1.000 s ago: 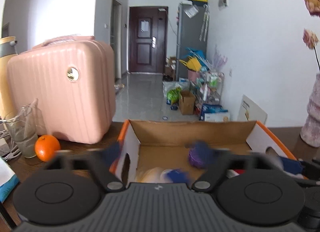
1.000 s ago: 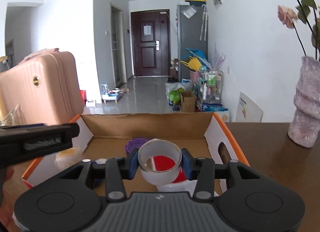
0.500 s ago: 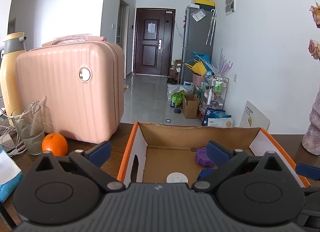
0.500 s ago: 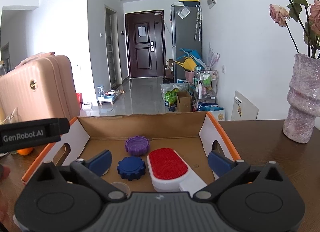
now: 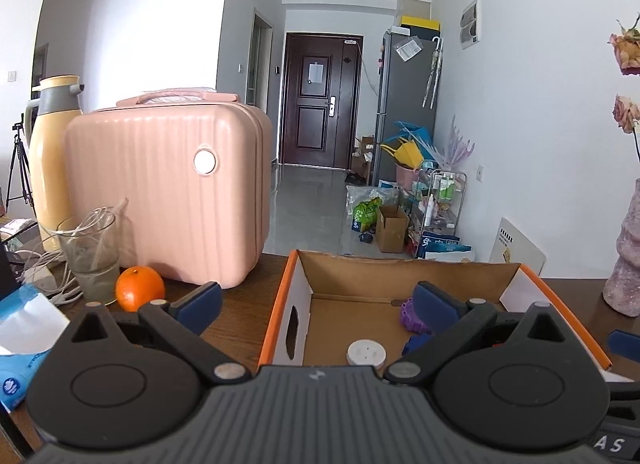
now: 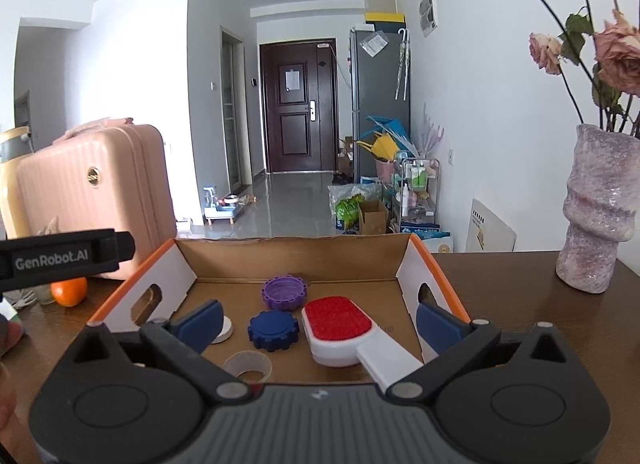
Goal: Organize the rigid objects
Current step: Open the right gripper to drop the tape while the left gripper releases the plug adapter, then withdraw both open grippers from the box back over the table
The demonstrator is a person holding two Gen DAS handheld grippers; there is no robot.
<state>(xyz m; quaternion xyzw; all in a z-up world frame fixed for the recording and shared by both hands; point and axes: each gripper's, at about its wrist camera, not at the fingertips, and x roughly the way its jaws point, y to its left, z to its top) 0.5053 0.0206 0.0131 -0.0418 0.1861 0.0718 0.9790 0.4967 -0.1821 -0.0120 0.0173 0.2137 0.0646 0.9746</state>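
Observation:
An open cardboard box [image 6: 424, 260] with orange edges sits on the dark wooden table. Inside lie a purple gear-shaped lid [image 6: 284, 292], a dark blue gear-shaped lid [image 6: 273, 329], a white brush with a red pad [image 6: 340, 328], a clear tape roll [image 6: 247, 366] and a white round disc [image 5: 366, 352]. My right gripper [image 6: 316, 322] is open and empty, above the box's near side. My left gripper [image 5: 316, 302] is open and empty, over the box's left wall [image 5: 286, 316].
A pink suitcase [image 5: 168, 191], a glass [image 5: 90, 252], an orange [image 5: 140, 294] and a yellow thermos [image 5: 50, 155] stand left of the box. A blue tissue pack [image 5: 20, 340] lies at the near left. A pinkish vase [image 6: 596, 211] with dried roses stands right.
My right gripper has opened and let go of the clear tape roll, which now lies in the box. Both grippers have drawn back and risen; my left view shifted left.

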